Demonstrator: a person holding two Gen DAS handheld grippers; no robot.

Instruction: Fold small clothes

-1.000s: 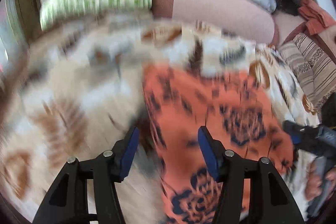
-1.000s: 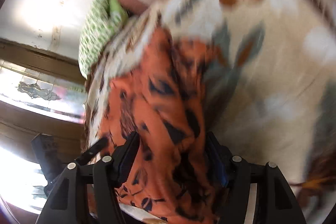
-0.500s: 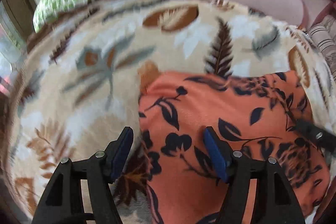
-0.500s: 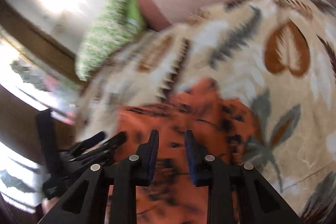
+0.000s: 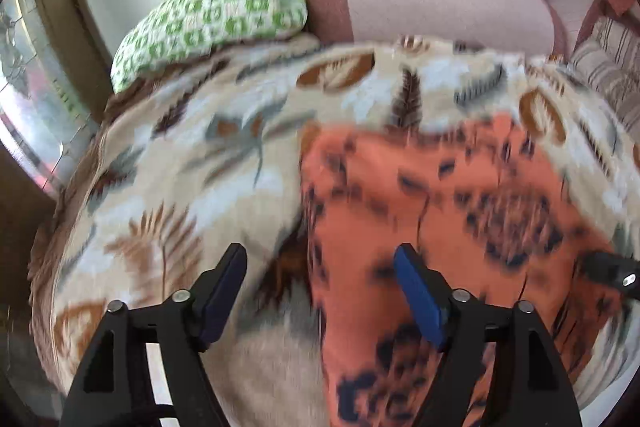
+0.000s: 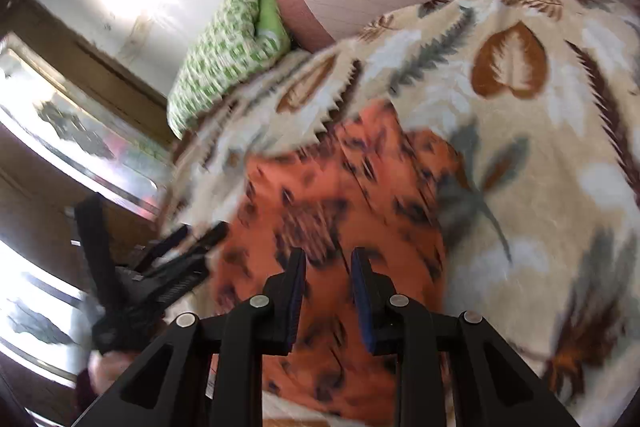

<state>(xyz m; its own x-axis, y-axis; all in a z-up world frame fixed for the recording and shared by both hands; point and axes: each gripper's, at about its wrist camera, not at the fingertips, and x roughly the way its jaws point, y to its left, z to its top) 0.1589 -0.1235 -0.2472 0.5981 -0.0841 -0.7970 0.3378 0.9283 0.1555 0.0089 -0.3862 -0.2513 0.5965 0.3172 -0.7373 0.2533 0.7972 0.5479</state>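
So at this point you had the orange floral garment (image 5: 440,211) lying flat on the leaf-print blanket (image 5: 192,187) covering the bed, in front of the green checked pillow (image 5: 216,11) and the pink bolster (image 5: 440,3) — looks to me like you were between folds, lining up the next grab.

Your left hand-held gripper (image 5: 320,291) was released, its jaws had just been opening, and it straddled the garment's left edge without pinching anything. Your right hand-held gripper (image 6: 326,287) was narrowed down but not clamped; you could see cloth through the gap, and nothing sat between the pads. It hovered over the garment's near middle.

My guess for the next move: the left one needed to drop onto that edge and close on it — the right would have to open up before it could take any fabric.

Count: one garment, one blanket, one pillow, one bolster, two grippers.
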